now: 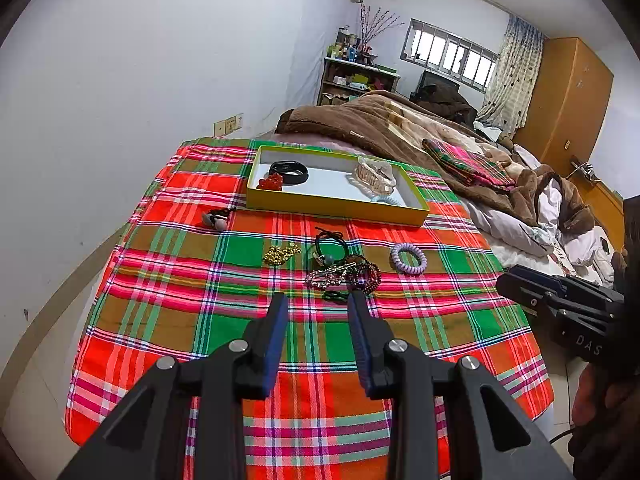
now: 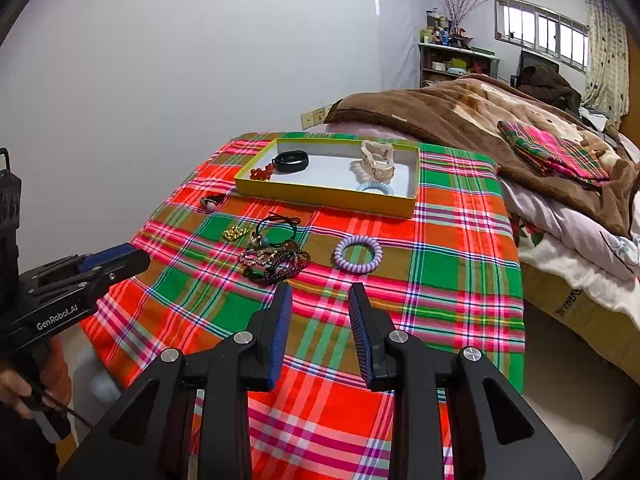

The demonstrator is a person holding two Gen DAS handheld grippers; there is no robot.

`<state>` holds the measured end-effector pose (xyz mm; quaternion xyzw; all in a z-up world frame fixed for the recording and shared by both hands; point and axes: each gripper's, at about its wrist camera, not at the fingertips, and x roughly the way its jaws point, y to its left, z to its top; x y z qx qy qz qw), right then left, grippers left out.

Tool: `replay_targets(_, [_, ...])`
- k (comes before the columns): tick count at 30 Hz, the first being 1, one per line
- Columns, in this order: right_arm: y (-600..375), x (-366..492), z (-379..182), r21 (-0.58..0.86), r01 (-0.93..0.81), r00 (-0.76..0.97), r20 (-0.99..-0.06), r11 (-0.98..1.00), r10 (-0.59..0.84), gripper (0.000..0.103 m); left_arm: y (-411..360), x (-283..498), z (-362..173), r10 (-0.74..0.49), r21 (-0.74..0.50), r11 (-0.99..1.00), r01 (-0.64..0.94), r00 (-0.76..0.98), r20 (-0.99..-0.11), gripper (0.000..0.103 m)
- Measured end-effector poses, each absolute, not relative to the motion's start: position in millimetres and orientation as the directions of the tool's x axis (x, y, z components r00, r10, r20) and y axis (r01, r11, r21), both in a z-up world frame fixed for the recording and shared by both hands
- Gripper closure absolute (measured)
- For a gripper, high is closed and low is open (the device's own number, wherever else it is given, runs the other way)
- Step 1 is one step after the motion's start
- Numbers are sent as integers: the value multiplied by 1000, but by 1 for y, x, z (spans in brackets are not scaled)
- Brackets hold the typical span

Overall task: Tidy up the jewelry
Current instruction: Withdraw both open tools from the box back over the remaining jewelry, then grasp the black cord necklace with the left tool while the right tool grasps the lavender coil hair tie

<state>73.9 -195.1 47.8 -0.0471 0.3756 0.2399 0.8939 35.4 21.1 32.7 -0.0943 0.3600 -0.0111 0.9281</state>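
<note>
Beside tangled bracelets (image 2: 276,258): lilac coil tie (image 2: 358,252)

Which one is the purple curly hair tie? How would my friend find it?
Start at the yellow tray on the plaid cloth. Nearer the camera, right of the tangled jewelry pile, the purple spiral hair tie lies alone. Unlike its pale blue twin inside the tray, it lies on the cloth.

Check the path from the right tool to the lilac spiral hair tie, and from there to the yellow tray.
Nothing visible blocks either path. The right tool hangs open above bare plaid cloth; the lilac spiral hair tie lies alone just ahead, with only cloth before the yellow tray's near wall.
</note>
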Motion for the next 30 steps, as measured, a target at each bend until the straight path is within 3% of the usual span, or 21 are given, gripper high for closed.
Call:
replay_targets(19, [-189,95,34,110,-467,577,-714,877,397,73,52,43,24,-58,-188,978,-95,736,-675,71])
replay_targets(30, [-187,133,12,116,-433,554,-748,894,366,73,45,99,4,-163,-239,971,-15,689,-706,66])
